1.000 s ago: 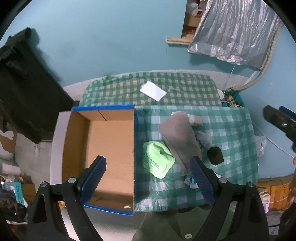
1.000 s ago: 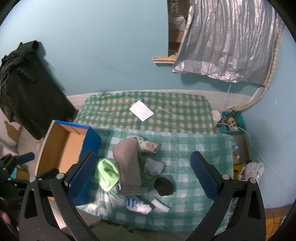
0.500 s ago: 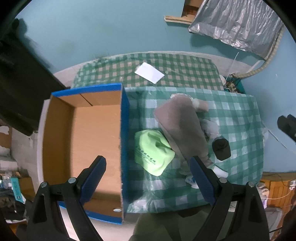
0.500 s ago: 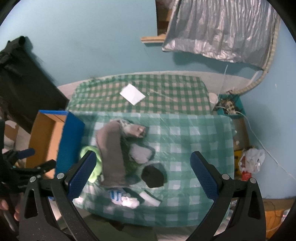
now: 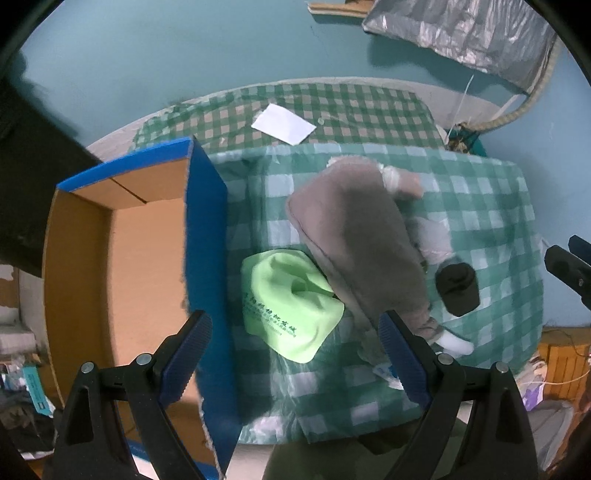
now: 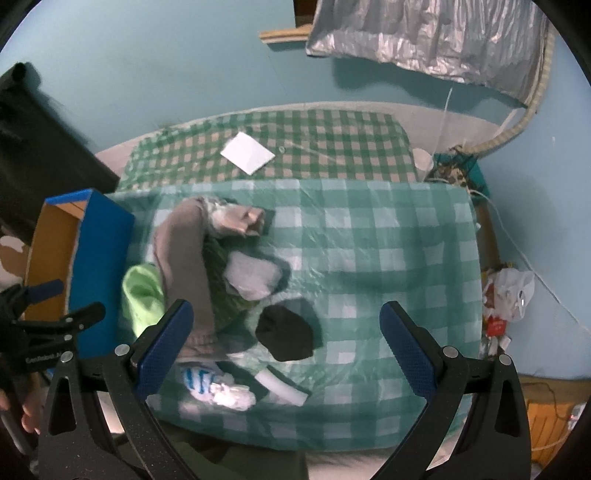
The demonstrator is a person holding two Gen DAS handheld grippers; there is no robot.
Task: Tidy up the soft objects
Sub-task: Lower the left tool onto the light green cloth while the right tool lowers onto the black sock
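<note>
A heap of soft things lies on the green checked table [image 5: 480, 206] [image 6: 388, 236]: a long grey-brown garment [image 5: 354, 240] [image 6: 181, 251], a lime-green cloth [image 5: 291, 306] [image 6: 142, 291], a black bundle [image 5: 458, 288] [image 6: 286, 334], a light grey piece [image 6: 255, 277] and a blue-striped white sock [image 6: 207, 384]. An open cardboard box [image 5: 136, 266] [image 6: 51, 240] with blue sides stands at the table's left. My left gripper [image 5: 295, 350] hovers open above the lime cloth. My right gripper [image 6: 284, 343] hovers open above the black bundle. Neither holds anything.
A white sheet of paper [image 5: 283, 123] [image 6: 248, 152] lies on the darker checked cloth at the back. A silver foil sheet [image 6: 424, 33] hangs on the blue wall. Bags and clutter [image 6: 506, 295] sit on the floor to the right. A person's hand [image 6: 26, 417] shows at the lower left.
Both grippers have come lower and closer to the table, so the pile and box look larger. The left gripper has shifted over the lime cloth. Nothing was picked up.
</note>
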